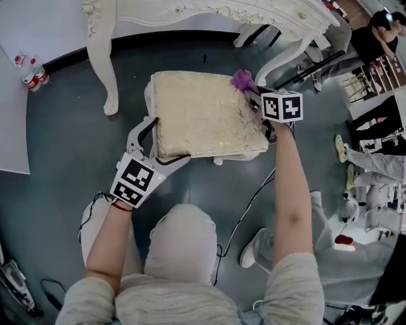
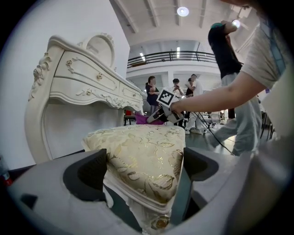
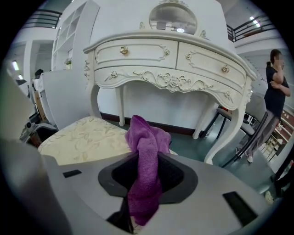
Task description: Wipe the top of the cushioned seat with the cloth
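Note:
The cushioned seat (image 1: 203, 114), cream with gold leaf patterns, stands on the floor in front of me. My left gripper (image 1: 162, 145) holds its near left corner; in the left gripper view the seat (image 2: 142, 151) fills the gap and both pads press on its sides. My right gripper (image 1: 254, 98) is at the seat's far right corner, shut on a purple cloth (image 1: 242, 80). In the right gripper view the cloth (image 3: 144, 151) is pinched between the jaws, bunches up above them and hangs below, with the seat (image 3: 87, 137) to its left. The left gripper view shows the cloth (image 2: 149, 119) at the seat's far edge.
A white carved dressing table (image 1: 209, 13) stands just beyond the seat, one leg (image 1: 104, 63) at the far left. Bottles (image 1: 32, 73) sit by the left wall. A black cable (image 1: 244, 216) runs across the floor. People (image 1: 374, 159) stand at the right.

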Action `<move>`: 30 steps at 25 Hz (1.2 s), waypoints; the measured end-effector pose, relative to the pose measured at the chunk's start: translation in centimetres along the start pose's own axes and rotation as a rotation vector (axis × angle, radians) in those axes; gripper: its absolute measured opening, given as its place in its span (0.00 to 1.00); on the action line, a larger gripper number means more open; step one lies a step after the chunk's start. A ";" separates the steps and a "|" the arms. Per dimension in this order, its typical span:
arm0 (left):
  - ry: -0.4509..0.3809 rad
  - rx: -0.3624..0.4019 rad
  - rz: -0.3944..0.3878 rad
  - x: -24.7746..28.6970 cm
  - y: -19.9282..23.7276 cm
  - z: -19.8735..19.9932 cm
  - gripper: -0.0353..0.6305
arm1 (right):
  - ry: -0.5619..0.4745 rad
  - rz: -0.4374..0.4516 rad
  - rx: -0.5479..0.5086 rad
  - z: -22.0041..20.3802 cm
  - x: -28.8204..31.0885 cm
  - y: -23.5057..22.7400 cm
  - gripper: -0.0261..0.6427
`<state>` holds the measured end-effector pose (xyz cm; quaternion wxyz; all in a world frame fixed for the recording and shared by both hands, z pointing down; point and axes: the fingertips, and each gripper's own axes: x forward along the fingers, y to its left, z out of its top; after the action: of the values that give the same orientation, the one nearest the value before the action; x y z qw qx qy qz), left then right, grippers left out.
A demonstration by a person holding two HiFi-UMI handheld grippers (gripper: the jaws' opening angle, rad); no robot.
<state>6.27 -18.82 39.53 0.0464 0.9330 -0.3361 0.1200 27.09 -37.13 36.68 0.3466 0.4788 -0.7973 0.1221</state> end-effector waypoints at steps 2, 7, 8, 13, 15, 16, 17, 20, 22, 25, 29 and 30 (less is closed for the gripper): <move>0.009 0.007 0.000 -0.4 -0.1 0.0 0.83 | 0.015 -0.027 -0.010 0.0 0.0 0.1 0.20; 0.049 -0.009 0.018 -0.9 -0.1 -1.8 0.82 | 0.028 -0.083 0.007 0.1 0.1 0.4 0.20; 0.057 -0.008 0.018 -0.6 -0.1 -2.1 0.82 | 0.030 -0.092 0.013 0.2 0.1 0.5 0.20; 0.069 0.009 0.039 0.0 0.0 -2.3 0.82 | 0.054 -0.128 0.027 0.5 0.3 1.2 0.20; 0.069 0.008 0.041 0.1 0.0 -2.3 0.82 | 0.052 -0.132 0.029 0.7 0.4 1.7 0.20; 0.068 0.008 0.041 0.1 0.0 -2.3 0.82 | 0.050 -0.132 0.029 0.8 0.5 2.0 0.20; 0.067 0.008 0.042 0.1 0.1 -2.3 0.82 | 0.047 -0.129 0.028 1.0 0.6 2.4 0.20; 0.066 0.007 0.044 0.2 0.1 -2.3 0.83 | 0.041 -0.109 0.017 1.4 0.9 3.7 0.20; 0.066 0.006 0.045 0.2 0.1 -2.3 0.83 | 0.042 -0.101 0.007 1.7 1.0 4.5 0.20; 0.067 0.004 0.046 0.2 0.1 -2.4 0.82 | 0.045 -0.101 -0.004 2.1 1.3 5.4 0.20; 0.068 0.003 0.047 0.1 0.0 -2.3 0.82 | 0.046 -0.095 -0.009 2.6 1.5 6.6 0.20; 0.068 0.004 0.048 0.1 0.0 -2.3 0.82 | 0.046 -0.095 -0.011 2.7 1.6 6.9 0.20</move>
<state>5.89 -18.54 41.79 0.0530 0.9202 -0.3564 0.1532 19.54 -36.08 36.69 0.3732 0.5112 -0.7661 0.1121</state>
